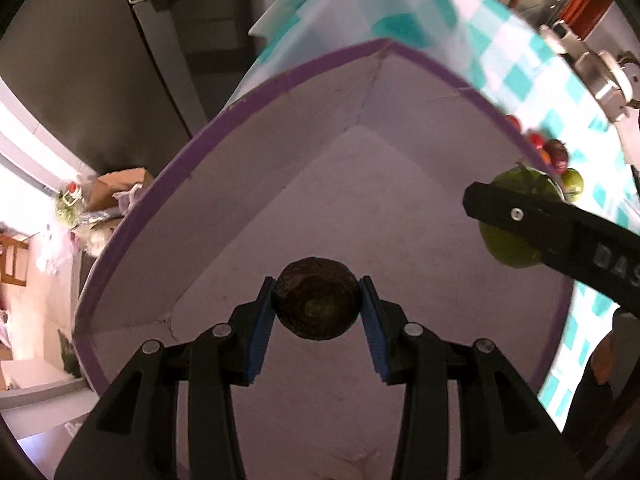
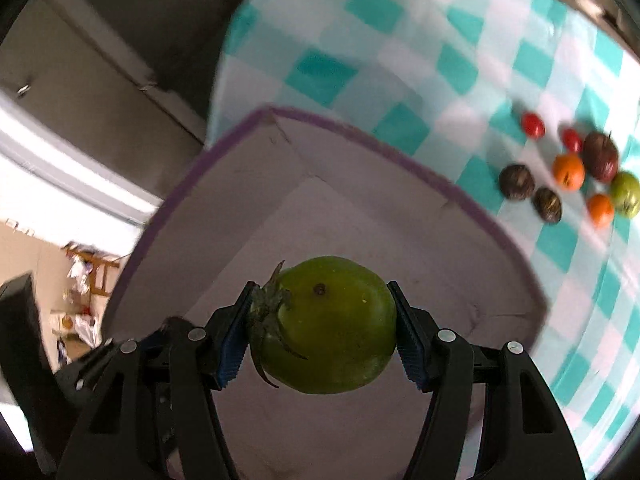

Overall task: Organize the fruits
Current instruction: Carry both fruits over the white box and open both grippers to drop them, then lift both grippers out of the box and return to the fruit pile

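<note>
Green tomato point(image 2: 324, 326) and dark round fruit point(image 1: 315, 304), both held above the white box point(image 1: 280, 152).

My right gripper point(image 2: 320, 330) clamps the tomato sideways, stem toward the left pad; my left gripper point(image 1: 316, 308) pinches the smaller dark fruit. Both point steeply down over the purple-rimmed box's floor, the right one nearer the loose fruits point(image 2: 568, 172) on the checked tablecloth point(image 2: 400, 40).

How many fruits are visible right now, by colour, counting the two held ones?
Green: 2, one held, one on the cloth
Dark brown/maroon: 4, one held, three on the cloth
Red: 2
Orange: 2
Total: 10
</note>
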`<action>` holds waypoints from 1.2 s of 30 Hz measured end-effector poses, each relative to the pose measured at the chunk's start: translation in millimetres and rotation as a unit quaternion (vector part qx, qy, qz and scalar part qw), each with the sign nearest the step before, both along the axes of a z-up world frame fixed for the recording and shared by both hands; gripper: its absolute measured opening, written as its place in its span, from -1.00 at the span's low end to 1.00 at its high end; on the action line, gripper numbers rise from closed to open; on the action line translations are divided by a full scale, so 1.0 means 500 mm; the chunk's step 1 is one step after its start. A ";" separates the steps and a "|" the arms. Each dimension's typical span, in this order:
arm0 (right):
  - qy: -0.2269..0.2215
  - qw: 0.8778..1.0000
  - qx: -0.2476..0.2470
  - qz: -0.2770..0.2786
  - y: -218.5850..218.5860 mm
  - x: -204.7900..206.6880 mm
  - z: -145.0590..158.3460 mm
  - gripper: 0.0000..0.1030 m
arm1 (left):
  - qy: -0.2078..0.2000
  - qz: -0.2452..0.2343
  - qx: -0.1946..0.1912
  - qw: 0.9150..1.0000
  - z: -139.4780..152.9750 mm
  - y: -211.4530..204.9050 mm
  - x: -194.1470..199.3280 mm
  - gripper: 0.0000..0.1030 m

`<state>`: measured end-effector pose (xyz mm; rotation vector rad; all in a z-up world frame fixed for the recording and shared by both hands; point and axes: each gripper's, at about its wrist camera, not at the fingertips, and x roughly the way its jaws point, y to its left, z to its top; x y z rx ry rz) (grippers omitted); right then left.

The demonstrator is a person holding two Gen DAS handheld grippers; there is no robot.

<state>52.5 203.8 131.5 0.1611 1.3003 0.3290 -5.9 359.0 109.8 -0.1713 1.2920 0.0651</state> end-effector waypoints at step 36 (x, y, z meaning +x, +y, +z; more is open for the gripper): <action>-0.003 0.996 -0.038 -0.077 0.051 -0.017 -0.020 0.47 | 0.002 -0.008 -0.012 1.000 -0.075 0.016 0.021 0.53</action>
